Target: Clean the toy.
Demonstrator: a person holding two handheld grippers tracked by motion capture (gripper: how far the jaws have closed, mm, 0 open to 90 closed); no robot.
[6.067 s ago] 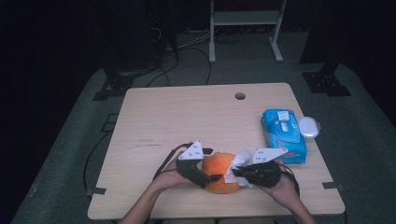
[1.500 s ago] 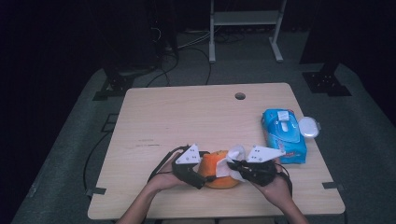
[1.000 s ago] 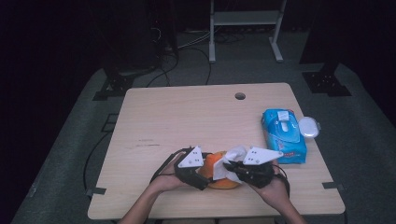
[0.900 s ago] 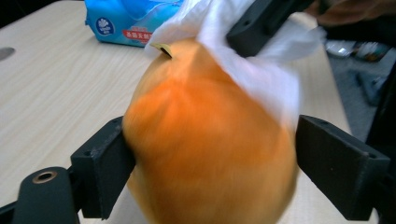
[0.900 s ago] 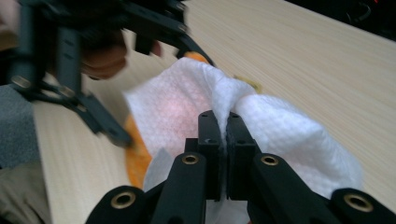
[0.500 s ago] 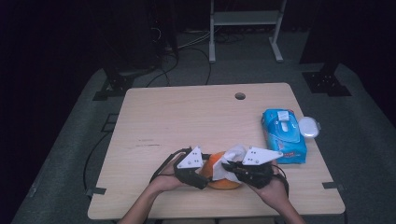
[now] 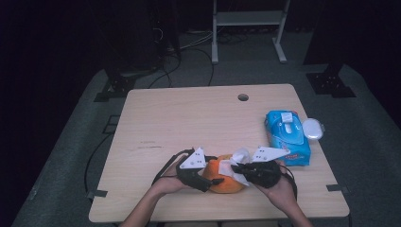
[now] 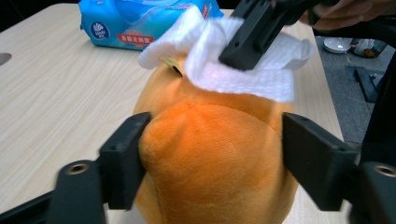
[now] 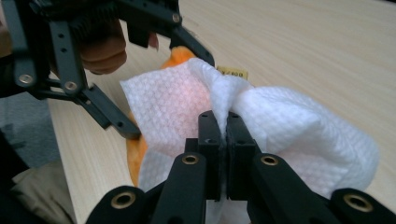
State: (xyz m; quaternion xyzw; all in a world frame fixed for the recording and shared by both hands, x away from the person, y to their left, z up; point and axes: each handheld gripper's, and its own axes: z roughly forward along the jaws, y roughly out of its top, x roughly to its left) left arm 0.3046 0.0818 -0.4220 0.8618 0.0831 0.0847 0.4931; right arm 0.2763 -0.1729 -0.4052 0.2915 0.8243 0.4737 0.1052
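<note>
While clamped by the left gripper (image 8: 212, 154), orange plush toy (image 8: 215, 163) upright, right gripper (image 9: 223, 135) pinching white wipe (image 9: 299, 135).

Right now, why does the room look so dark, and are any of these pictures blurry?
High view: light falls on the table alone; the surroundings fade to black. Left gripper view: the orange plush toy is sharp, while the jaws at the bottom edge blur. Right gripper view: the white wipe is crisp and evenly lit, without glare.

Ahead of my hands the pale wooden table (image 7: 189, 118) lies open to the far edge. To my right the blue wet-wipe pack (image 7: 287, 137) blocks that side. Between my grippers the orange plush toy (image 7: 222, 176) and white wipe (image 7: 235, 163) leave no gap.
</note>
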